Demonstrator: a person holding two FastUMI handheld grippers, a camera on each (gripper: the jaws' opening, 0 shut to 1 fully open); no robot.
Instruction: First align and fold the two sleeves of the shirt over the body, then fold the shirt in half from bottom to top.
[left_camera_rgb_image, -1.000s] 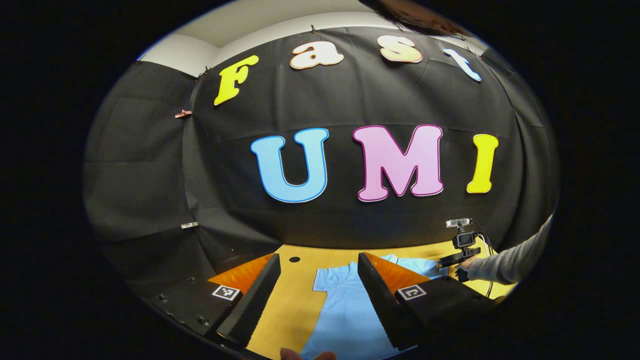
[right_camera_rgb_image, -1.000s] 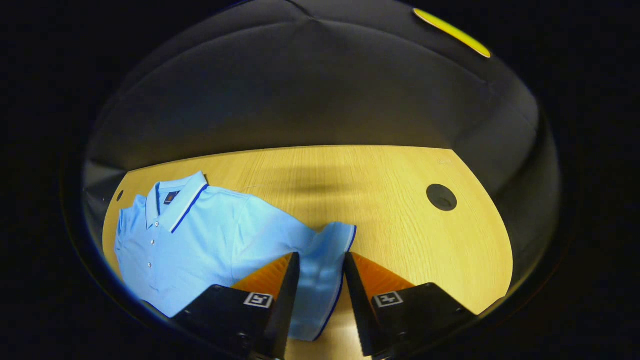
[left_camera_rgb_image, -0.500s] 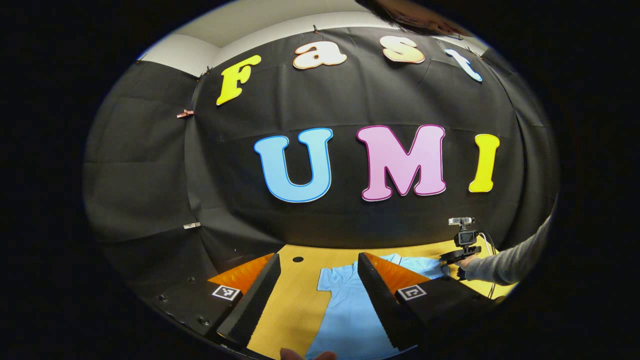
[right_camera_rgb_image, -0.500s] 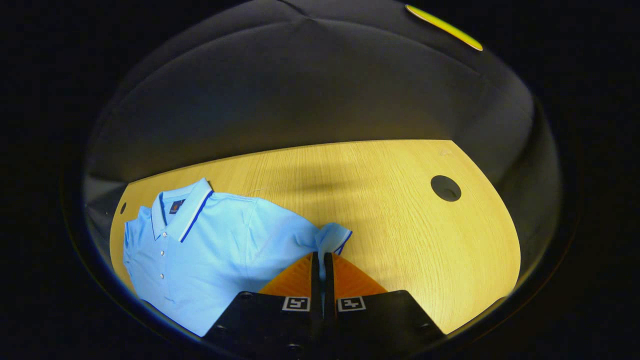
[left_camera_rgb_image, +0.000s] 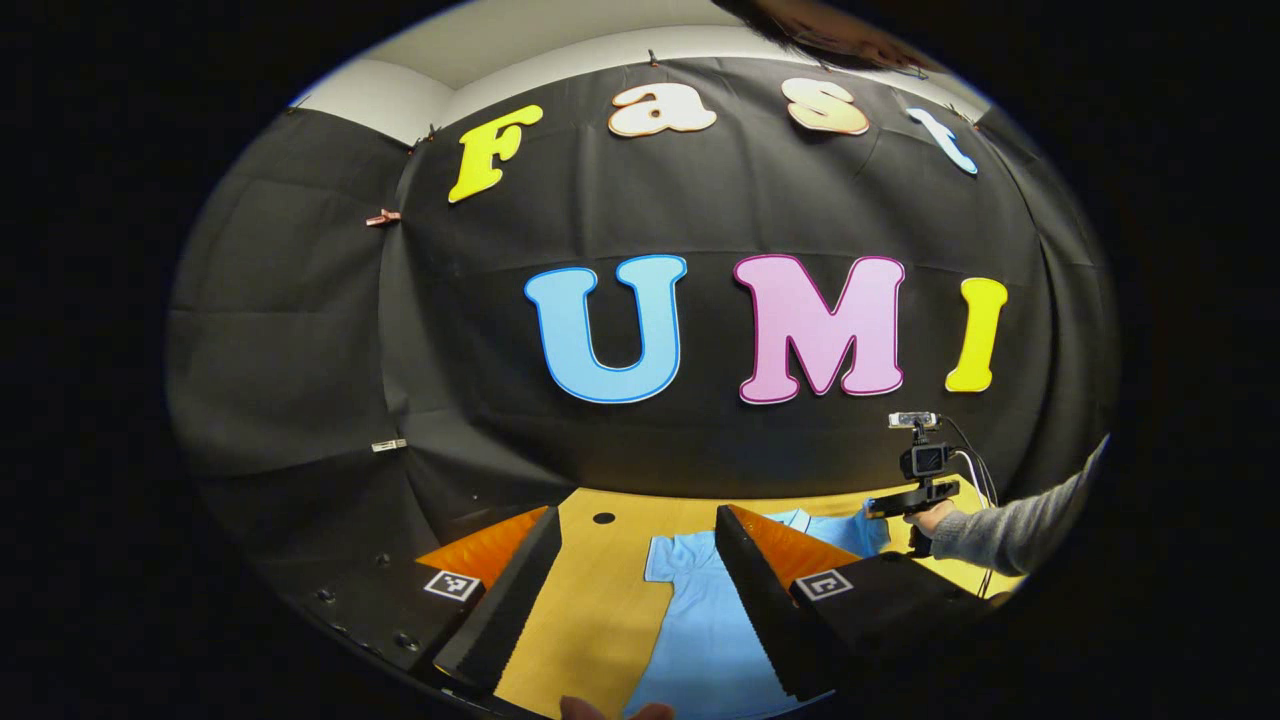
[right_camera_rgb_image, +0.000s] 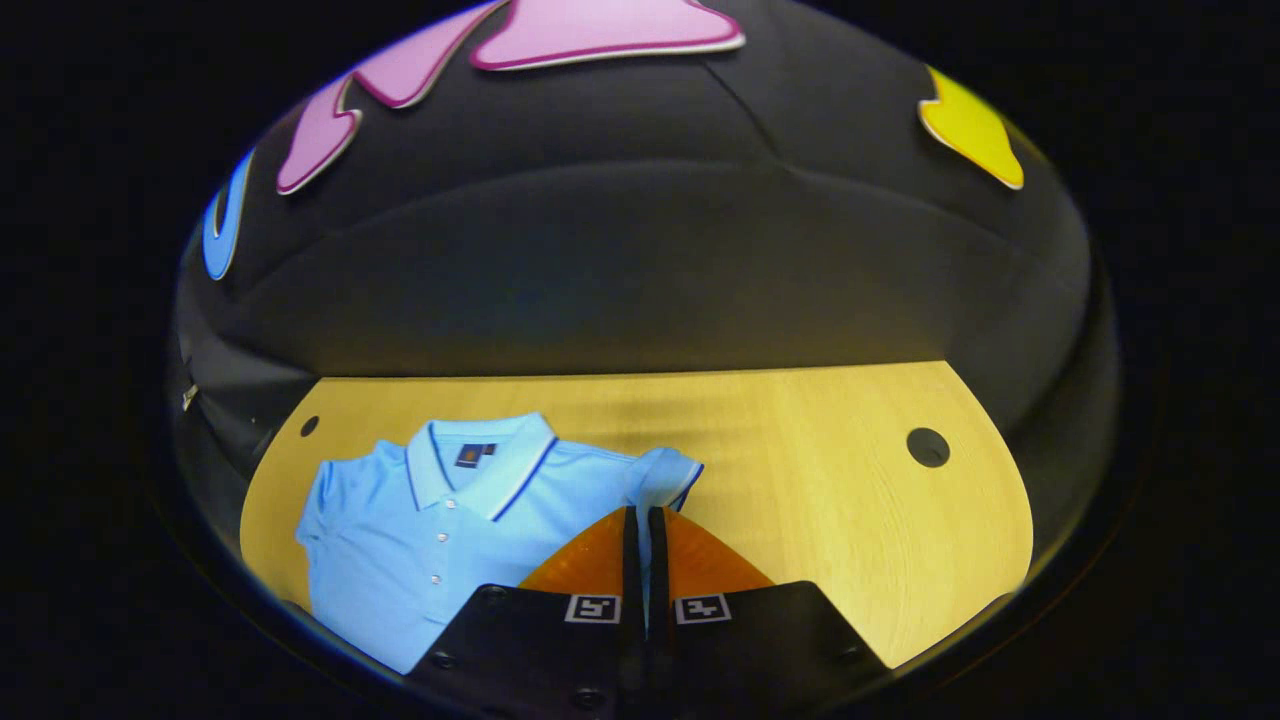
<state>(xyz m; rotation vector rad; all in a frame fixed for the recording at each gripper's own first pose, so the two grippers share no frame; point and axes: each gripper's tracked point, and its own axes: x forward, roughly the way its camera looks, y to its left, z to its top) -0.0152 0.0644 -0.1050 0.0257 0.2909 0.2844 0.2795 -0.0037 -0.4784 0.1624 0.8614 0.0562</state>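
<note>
Sleeve (right_camera_rgb_image: 665, 478) lifted higher, pinched in right claw (right_camera_rgb_image: 645, 540).

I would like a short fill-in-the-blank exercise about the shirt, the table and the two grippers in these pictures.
1. The right gripper is shut on the shirt's ____.
2. The left gripper has its fingers ____.
3. The shirt lies on a ____ table.
4. The shirt's collar has a dark ____ stripe along its edge.

Missing words: sleeve; open; wooden; blue
</note>
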